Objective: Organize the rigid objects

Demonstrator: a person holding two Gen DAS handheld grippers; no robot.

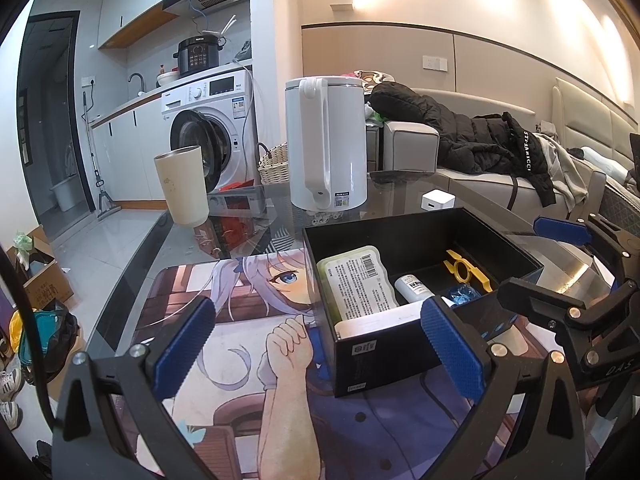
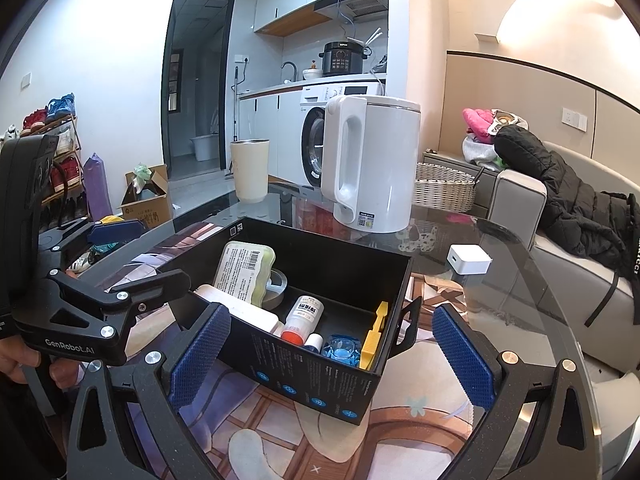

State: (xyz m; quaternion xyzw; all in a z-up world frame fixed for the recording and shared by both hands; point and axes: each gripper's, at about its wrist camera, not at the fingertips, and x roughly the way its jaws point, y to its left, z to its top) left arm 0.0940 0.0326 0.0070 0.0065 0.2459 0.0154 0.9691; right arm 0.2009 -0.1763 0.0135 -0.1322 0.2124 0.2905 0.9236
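Left gripper [image 1: 318, 350]: its two black fingers stand wide apart and hold nothing; the blue pads [image 1: 184, 346] are bumpy like little dots
Right gripper [image 2: 330, 358]: its fingers are wide apart too, one on each side of the box corner, and I cannot tell if they touch it
Hand [image 2: 18, 360]: a bit of a person's hand shows at the left edge, on the left tool
Mat [image 1: 248, 380]: soft and flat, with a cartoon girl picture, lying under the box
Black box [image 2: 320, 380]: hard card, square, open on top, sitting on the mat between the two tools
In the box: a green bumpy pack [image 2: 244, 270] with a white label leans on the left side; a flat white case [image 2: 244, 310] is next to it; a small white bottle [image 2: 302, 316] with a red cap, a shiny blue thing [image 2: 340, 346] and a yellow plastic tool [image 2: 372, 340] are on the right side
Table [image 2: 500, 280]: round dark glass, smooth and shiny
White cube [image 2: 469, 259]: small and smooth, on the glass, apart from the box
Kettle [image 2: 370, 164]: tall, white, smooth, with a big loop handle, behind the box
Cup [image 2: 249, 170]: cream, round, with a metal rim, left of the kettle
Far back: a washing machine [image 1: 208, 136], a woven basket [image 2: 444, 186], and a puffy black coat [image 2: 576, 192] on a grey sofa
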